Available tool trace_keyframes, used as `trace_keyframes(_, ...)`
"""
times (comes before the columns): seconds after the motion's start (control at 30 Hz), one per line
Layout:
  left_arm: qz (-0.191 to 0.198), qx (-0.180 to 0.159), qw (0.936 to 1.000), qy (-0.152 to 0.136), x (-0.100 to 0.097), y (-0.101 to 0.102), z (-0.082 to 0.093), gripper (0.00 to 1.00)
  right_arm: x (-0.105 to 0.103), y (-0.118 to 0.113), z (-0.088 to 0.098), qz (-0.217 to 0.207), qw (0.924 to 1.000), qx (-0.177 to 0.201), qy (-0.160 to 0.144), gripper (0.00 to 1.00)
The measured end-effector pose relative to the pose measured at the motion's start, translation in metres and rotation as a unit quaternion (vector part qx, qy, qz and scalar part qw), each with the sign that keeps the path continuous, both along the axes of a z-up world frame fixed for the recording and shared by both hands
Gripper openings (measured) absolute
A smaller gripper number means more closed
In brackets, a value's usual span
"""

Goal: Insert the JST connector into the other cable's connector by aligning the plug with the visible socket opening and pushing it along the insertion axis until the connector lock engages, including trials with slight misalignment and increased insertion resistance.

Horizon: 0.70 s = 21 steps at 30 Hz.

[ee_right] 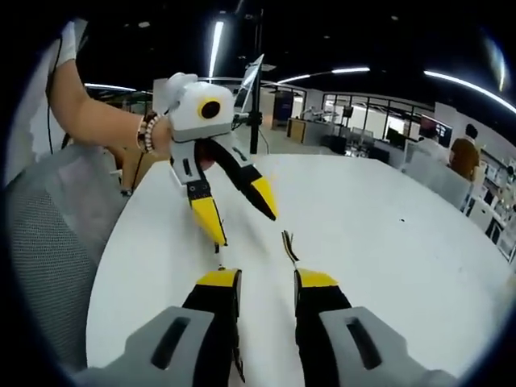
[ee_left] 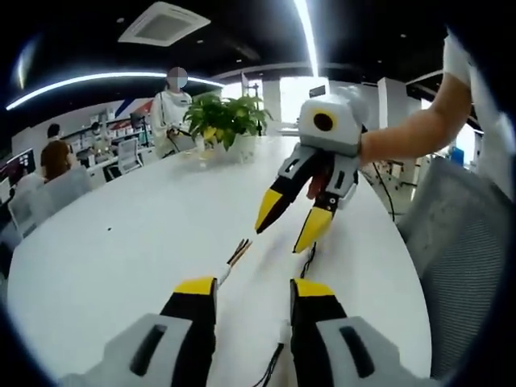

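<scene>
Right now the 2 cables are lying on the white table (ee_left: 121, 242), not yet mated. In the left gripper view, one cable's loose wire ends (ee_left: 240, 250) are fanning out just past the left gripper (ee_left: 254, 286), and a small white piece that may be its connector (ee_left: 223, 272) is sitting against the inner face of one yellow tip; whether it is actually being pinched cannot be told. Its jaws are standing apart with table showing between them. A dark lead (ee_left: 272, 364) is trailing back between the jaw bodies.

In the right gripper view, a short wire bundle (ee_right: 289, 245) is lying on the table just ahead of the right gripper (ee_right: 268, 279), whose jaws are also spread and gripping nothing visible. Seen from across, in the left gripper view, that right gripper (ee_left: 292, 218) is hovering tilted over the table with a thin dark wire (ee_left: 308, 256) hanging near one tip; contact is unclear.

Judging from this, the risks are mostly in the pickup. The connectors are tiny and the socket opening is too small to make out, so a grasp on the wires instead of the housing would be letting the plug swivel. A tilted plug would be jamming at the socket mouth, and pushing harder could be bending pins or skidding the other cable across the smooth table. A potted plant (ee_left: 226, 117) and seated people are well behind, clear of the work.
</scene>
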<state>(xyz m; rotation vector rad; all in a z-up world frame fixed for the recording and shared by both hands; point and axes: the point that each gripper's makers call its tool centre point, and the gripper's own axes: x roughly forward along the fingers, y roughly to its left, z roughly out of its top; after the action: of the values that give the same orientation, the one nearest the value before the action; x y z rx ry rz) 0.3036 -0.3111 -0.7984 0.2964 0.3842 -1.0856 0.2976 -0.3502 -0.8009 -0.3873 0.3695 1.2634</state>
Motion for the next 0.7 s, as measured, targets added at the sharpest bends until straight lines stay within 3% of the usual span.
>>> trace_keyframes(0.2, -0.002, 0.008, 0.9996, 0.028, -0.01, 0.001, -0.016, 0.31, -0.012, 0.001, -0.013, 0.008, 0.9999, -0.008, 0.011, 0.23)
trace_keyframes(0.7, -0.011, 0.024, 0.9977, 0.062, -0.026, 0.001, -0.04, 0.3, -0.027, -0.003, -0.034, 0.013, 0.9992, -0.021, 0.033, 0.21)
